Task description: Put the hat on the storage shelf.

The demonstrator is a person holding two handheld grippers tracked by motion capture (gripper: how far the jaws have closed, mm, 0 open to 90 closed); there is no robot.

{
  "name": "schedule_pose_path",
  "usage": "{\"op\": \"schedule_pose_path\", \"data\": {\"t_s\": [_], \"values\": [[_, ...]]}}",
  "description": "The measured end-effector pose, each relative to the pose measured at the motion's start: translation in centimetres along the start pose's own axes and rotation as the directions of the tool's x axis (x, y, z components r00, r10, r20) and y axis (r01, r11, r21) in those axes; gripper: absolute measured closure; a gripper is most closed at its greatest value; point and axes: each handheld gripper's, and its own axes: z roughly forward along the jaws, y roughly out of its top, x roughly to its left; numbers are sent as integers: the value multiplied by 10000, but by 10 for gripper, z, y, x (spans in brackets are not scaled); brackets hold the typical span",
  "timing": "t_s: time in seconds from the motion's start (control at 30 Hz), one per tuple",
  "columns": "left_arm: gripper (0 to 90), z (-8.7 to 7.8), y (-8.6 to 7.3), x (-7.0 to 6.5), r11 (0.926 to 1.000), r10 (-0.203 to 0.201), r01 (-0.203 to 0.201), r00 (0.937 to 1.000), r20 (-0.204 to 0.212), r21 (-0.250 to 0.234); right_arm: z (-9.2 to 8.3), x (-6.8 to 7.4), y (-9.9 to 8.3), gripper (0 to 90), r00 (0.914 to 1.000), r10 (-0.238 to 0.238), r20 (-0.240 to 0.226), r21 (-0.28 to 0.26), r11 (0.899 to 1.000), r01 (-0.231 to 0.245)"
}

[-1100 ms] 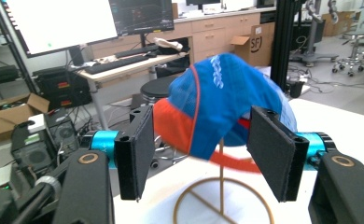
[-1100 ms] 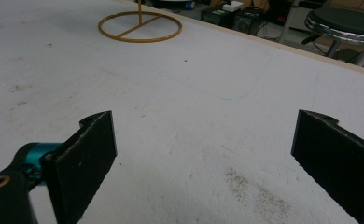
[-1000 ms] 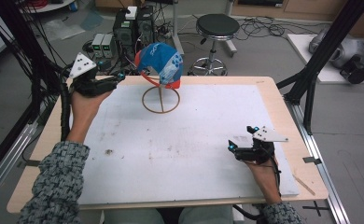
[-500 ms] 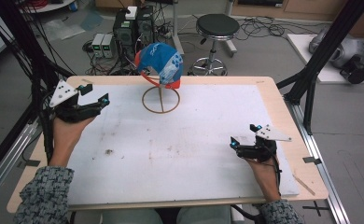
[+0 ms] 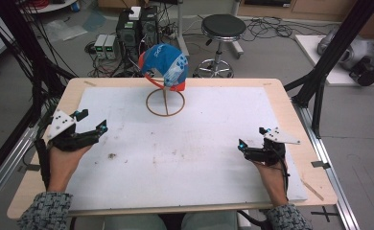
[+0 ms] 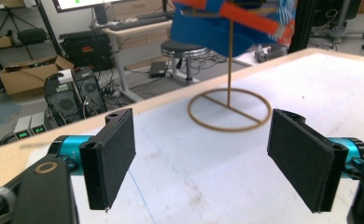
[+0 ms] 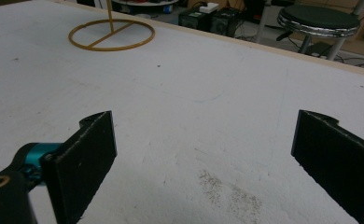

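Left gripper (image 5: 93, 121) near bench (image 5: 290, 103) left edge, just widened, empty; right gripper (image 5: 251, 137) near right edge, wide, empty; cap stand (image 5: 165, 102) by far edge.

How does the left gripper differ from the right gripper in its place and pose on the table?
The left gripper sits near the table's left edge, closer to the cap stand; the right gripper sits near the right edge, farther from it. The left gripper points right and slightly toward the stand; the right gripper points left across the white board. The left gripper's jaws have just been opening. Both stand open with nothing between the jaws.
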Motion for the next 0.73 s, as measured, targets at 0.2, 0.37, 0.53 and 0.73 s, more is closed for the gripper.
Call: {"op": "schedule_pose_path", "data": {"t_s": [0.2, 0.37, 0.53, 0.73], "values": [[225, -8, -21, -8, 9998, -102, 102, 9999, -16, 197, 1, -1, -1, 56, 10000, -42, 40, 64, 10000, 42], [225, -11, -32, -7, 9995, -190, 195, 9996, -201, 262, 1, -2, -2, 56, 10000, 64, 50, 109, 9999, -65], [224, -12, -35, -8, 9995, -128, 132, 9998, -168, 285, 1, -1, -2, 56, 10000, 40, 30, 142, 9999, -40], [222, -8, -39, -10, 9987, 6, -2, 10000, -75, 516, -1, -1, -2, 56, 9999, 24, 135, 102, 9999, -25]]}}
